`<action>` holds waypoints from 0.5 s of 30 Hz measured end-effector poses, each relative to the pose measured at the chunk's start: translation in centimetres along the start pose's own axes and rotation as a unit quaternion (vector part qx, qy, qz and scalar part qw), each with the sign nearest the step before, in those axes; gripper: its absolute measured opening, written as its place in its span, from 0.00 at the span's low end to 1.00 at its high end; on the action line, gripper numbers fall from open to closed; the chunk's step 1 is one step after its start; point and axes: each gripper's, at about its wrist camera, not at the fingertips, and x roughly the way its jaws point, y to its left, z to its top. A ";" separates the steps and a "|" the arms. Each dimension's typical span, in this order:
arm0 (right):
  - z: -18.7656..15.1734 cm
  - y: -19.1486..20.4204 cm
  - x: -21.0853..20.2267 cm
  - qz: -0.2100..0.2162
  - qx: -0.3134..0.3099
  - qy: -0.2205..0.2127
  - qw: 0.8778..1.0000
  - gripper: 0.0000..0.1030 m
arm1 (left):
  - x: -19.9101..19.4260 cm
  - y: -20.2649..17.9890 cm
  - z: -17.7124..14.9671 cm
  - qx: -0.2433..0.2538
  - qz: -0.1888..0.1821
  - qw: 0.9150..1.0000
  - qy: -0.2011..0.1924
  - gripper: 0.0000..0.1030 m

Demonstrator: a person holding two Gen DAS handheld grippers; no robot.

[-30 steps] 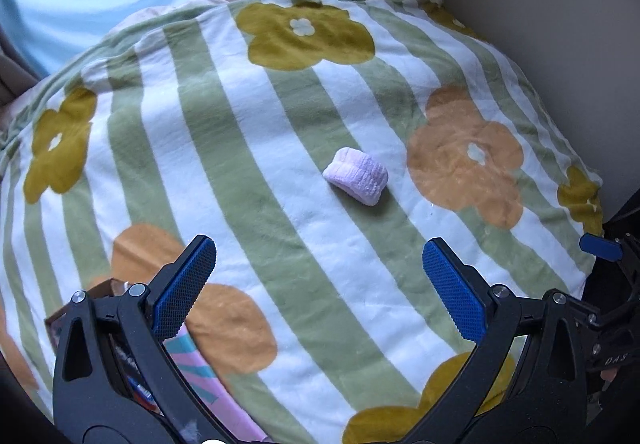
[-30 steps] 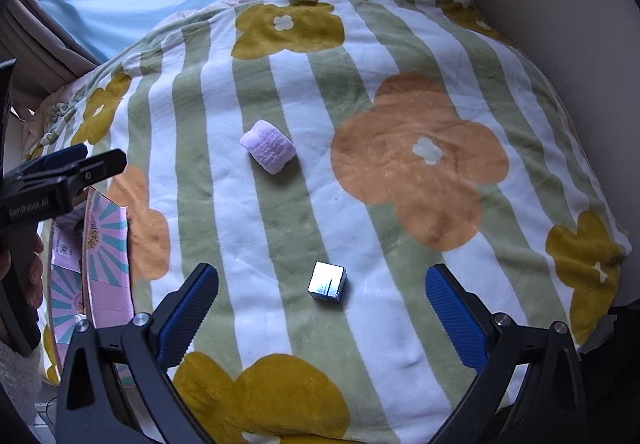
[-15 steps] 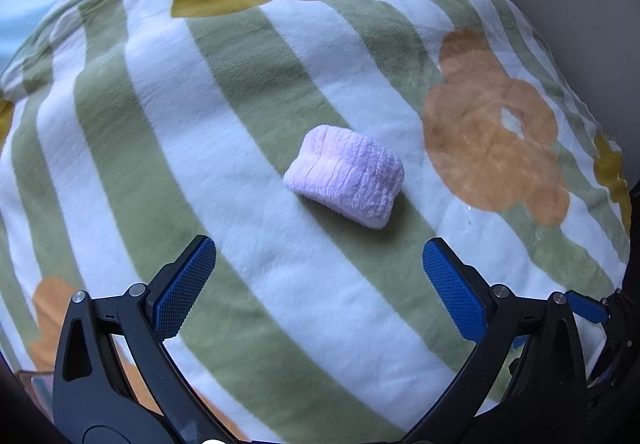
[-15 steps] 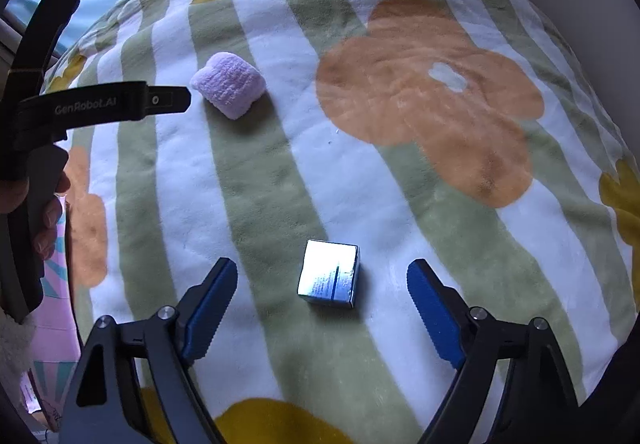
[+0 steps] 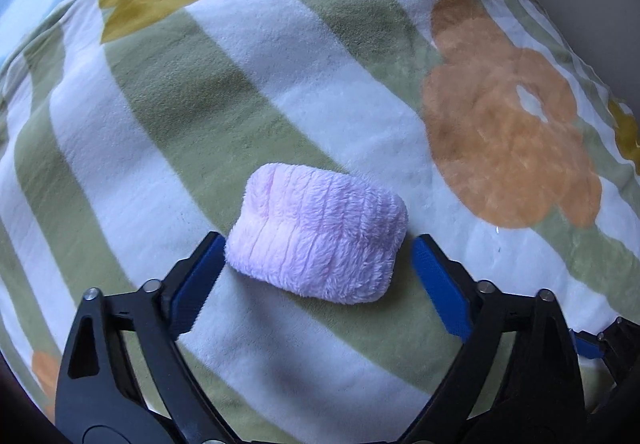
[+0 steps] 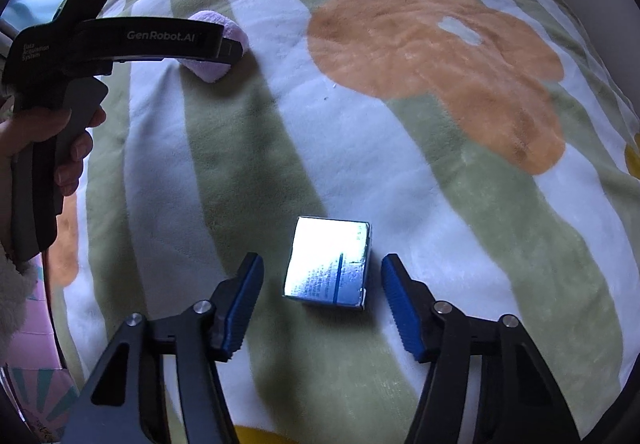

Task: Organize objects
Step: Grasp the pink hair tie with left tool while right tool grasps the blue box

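Note:
A fluffy pale-purple rolled cloth [image 5: 318, 236] lies on the striped floral blanket [image 5: 240, 91]. My left gripper [image 5: 316, 272] is open, its blue pads on either side of the roll, the left pad touching or nearly touching it. In the right wrist view the roll [image 6: 218, 43] is partly hidden behind the left gripper's body [image 6: 120, 43]. A small shiny silver-blue box [image 6: 330, 262] lies on the blanket. My right gripper [image 6: 322, 300] is open, its pads on either side of the box with gaps on both sides.
The blanket [image 6: 440, 55] covers a rounded soft surface that falls away on all sides. A pink patterned box [image 6: 36, 376] lies at the lower left edge. A light wall is at the right and a bright curtain at the upper left.
Both grippers have moved forward and down. The left now straddles the purple roll, the right straddles the silver box. Both jaws have narrowed somewhat.

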 end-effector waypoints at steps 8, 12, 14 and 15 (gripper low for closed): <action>0.2 -1.1 -0.9 -0.002 0.004 -0.007 1.000 0.34 | -0.7 0.2 0.1 0.001 -0.012 1.000 -0.007 0.50; 0.5 -1.5 -1.8 0.000 0.003 -0.009 1.000 0.34 | -1.5 0.3 0.3 0.000 -0.015 1.000 -0.008 0.46; 0.7 -1.6 -2.3 0.001 -0.001 -0.010 1.000 0.33 | -2.2 0.5 0.4 -0.004 -0.018 1.000 -0.008 0.44; 0.7 -1.6 -2.6 0.002 -0.002 -0.010 1.000 0.33 | -2.5 0.5 0.5 -0.004 -0.018 1.000 -0.009 0.43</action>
